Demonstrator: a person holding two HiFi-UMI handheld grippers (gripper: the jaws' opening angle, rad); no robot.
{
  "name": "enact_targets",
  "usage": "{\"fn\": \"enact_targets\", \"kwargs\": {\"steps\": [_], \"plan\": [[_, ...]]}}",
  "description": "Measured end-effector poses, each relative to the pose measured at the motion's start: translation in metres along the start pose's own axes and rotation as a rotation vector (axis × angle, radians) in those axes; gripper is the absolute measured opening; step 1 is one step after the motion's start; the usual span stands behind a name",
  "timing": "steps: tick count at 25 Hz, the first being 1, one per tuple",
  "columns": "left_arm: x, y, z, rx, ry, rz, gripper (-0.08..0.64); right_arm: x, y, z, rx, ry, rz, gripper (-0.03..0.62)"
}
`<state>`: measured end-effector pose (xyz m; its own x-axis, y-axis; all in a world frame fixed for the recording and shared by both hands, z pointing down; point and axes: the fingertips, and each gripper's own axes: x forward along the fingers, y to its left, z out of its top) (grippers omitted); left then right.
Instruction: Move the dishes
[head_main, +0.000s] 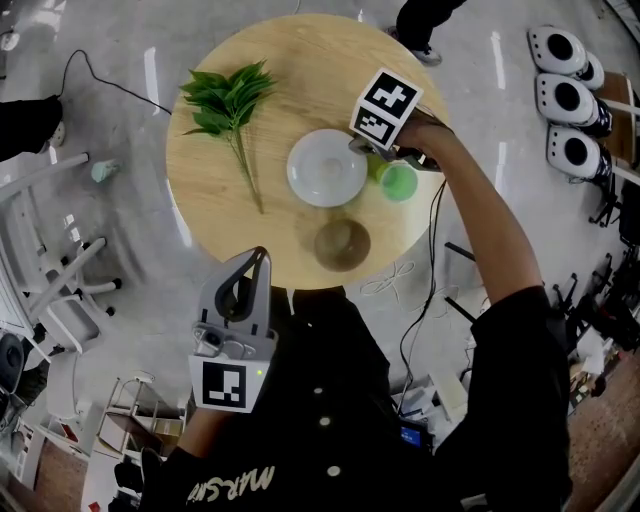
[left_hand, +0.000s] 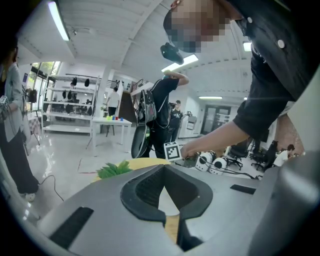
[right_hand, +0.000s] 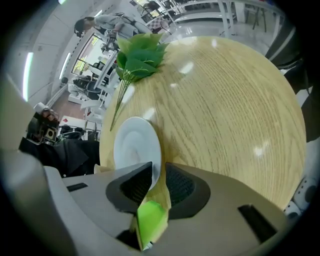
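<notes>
R gripper fingers narrowly apart astride rim of white plate, centre of round wood table, beside green cup; prob. lining up a rim pinch. L gripper fingers pressed together, empty, parked clear.

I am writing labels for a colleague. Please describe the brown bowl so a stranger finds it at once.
On the round wooden table, look between the white plate and the edge nearest the person. The bowl there is dull brown; the plate is white, the cup bright green.
</notes>
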<state>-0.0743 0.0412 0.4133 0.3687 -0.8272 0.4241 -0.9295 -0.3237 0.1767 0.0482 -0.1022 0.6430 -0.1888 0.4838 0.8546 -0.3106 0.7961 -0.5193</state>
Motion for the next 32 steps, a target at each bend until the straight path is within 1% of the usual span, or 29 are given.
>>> {"fn": "enact_targets", "kwargs": {"steps": [3,6,10,17,26,32], "plan": [[0.001,0.0,-0.002,-0.004,0.005,0.006,0.017,0.002,0.003,0.0,0.005,0.006,0.006,0.08],[0.002,0.0,-0.004,-0.004,0.007,0.006,0.017,0.005,0.004,0.0,0.004,0.02,-0.009,0.066],[0.002,0.0,-0.005,-0.006,0.01,0.009,0.017,0.006,0.003,0.0,0.018,0.024,-0.013,0.064],[0.0,0.0,-0.002,-0.003,0.005,0.016,0.017,-0.012,0.014,0.012,0.022,-0.035,0.044,0.037],[-0.011,-0.001,0.015,0.014,-0.028,0.017,0.017,-0.041,0.06,0.031,-0.068,-0.081,0.041,0.015],[-0.019,0.002,0.028,0.03,-0.059,0.025,0.017,-0.056,0.086,0.039,-0.124,-0.109,0.016,0.011]]}}
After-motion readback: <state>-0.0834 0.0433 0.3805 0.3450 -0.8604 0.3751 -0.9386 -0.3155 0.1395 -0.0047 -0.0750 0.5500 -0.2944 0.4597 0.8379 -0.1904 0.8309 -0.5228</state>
